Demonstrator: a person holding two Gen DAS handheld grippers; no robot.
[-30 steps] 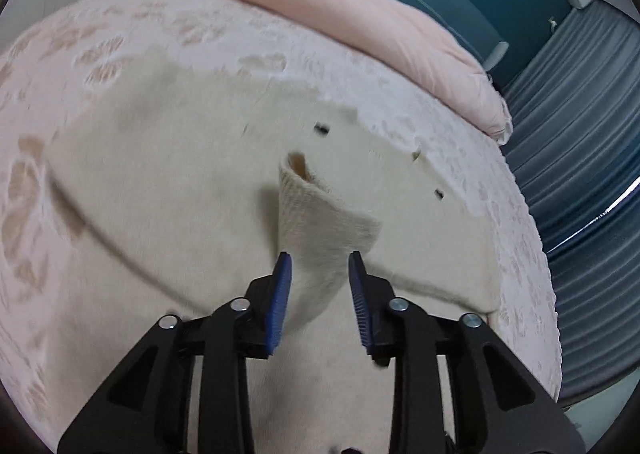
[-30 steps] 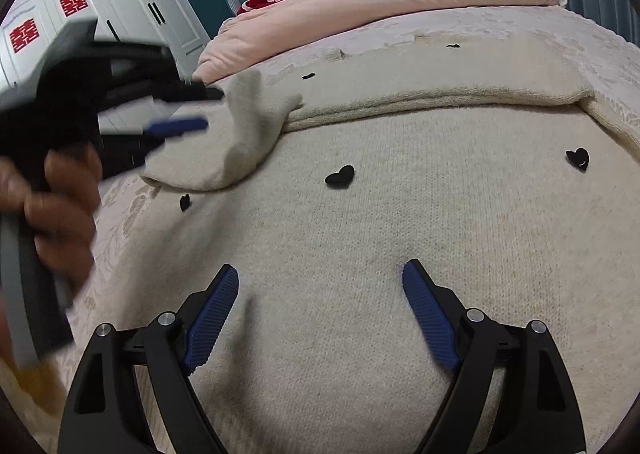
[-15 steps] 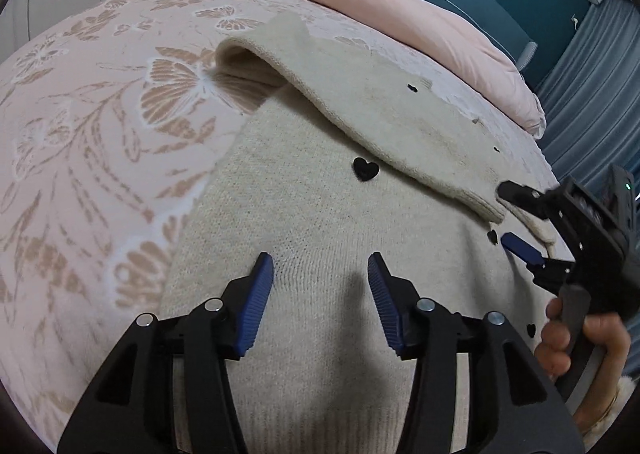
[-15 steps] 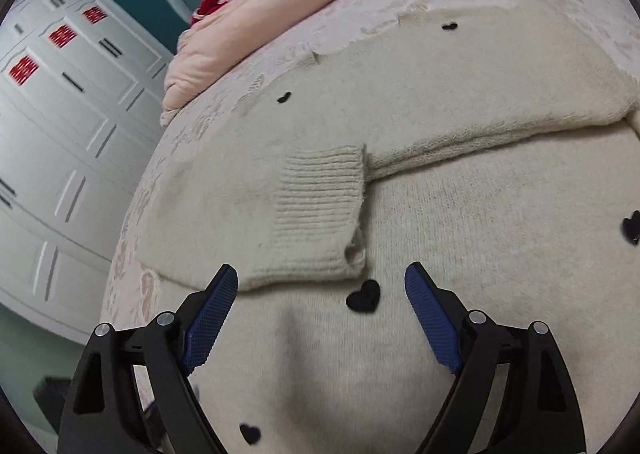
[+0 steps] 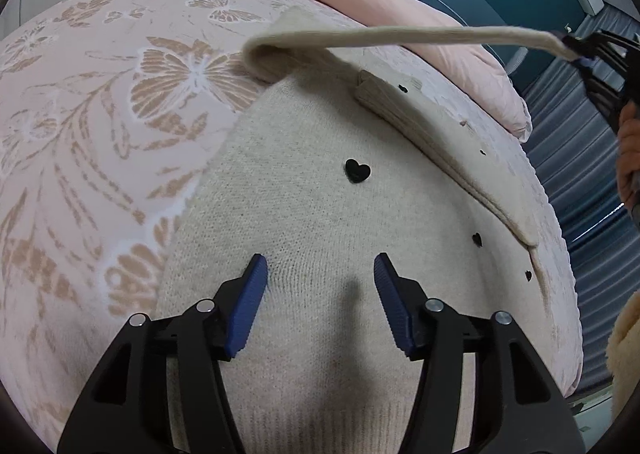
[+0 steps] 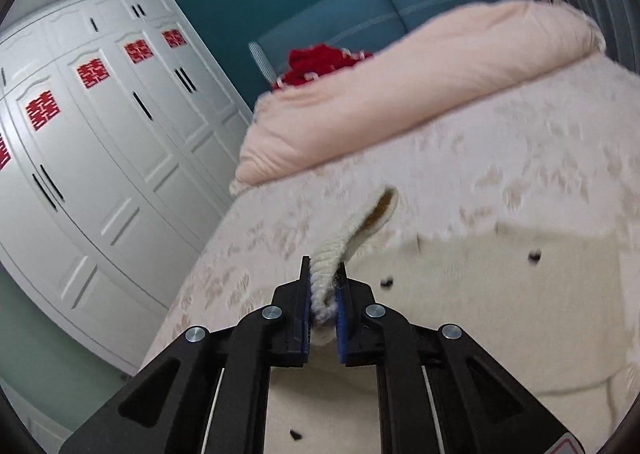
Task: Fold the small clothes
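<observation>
A cream knit sweater [image 5: 320, 214] with small black hearts [image 5: 357, 170] lies flat on the bed; it also shows in the right wrist view [image 6: 500, 294]. My left gripper [image 5: 320, 286] is open and empty, low over the sweater's body. My right gripper [image 6: 323, 294] is shut on the ribbed cuff of a sleeve [image 6: 352, 238]. In the left wrist view that sleeve [image 5: 400, 36] stretches lifted across the sweater to the right gripper [image 5: 576, 50] at the far right. The other sleeve [image 5: 440, 134] lies folded across the sweater's top.
The bed has a pink floral bedspread [image 5: 100, 114] and a folded pink duvet [image 6: 400, 94] at its head, with a red item [image 6: 320, 62] behind. White wardrobes [image 6: 100, 154] stand to the left, grey curtains [image 5: 580, 154] to the right.
My right gripper went from open above the sweater to shut on the sleeve cuff and lifted it, pulling the sleeve across. My left gripper let go of the other sleeve earlier and stays open.
</observation>
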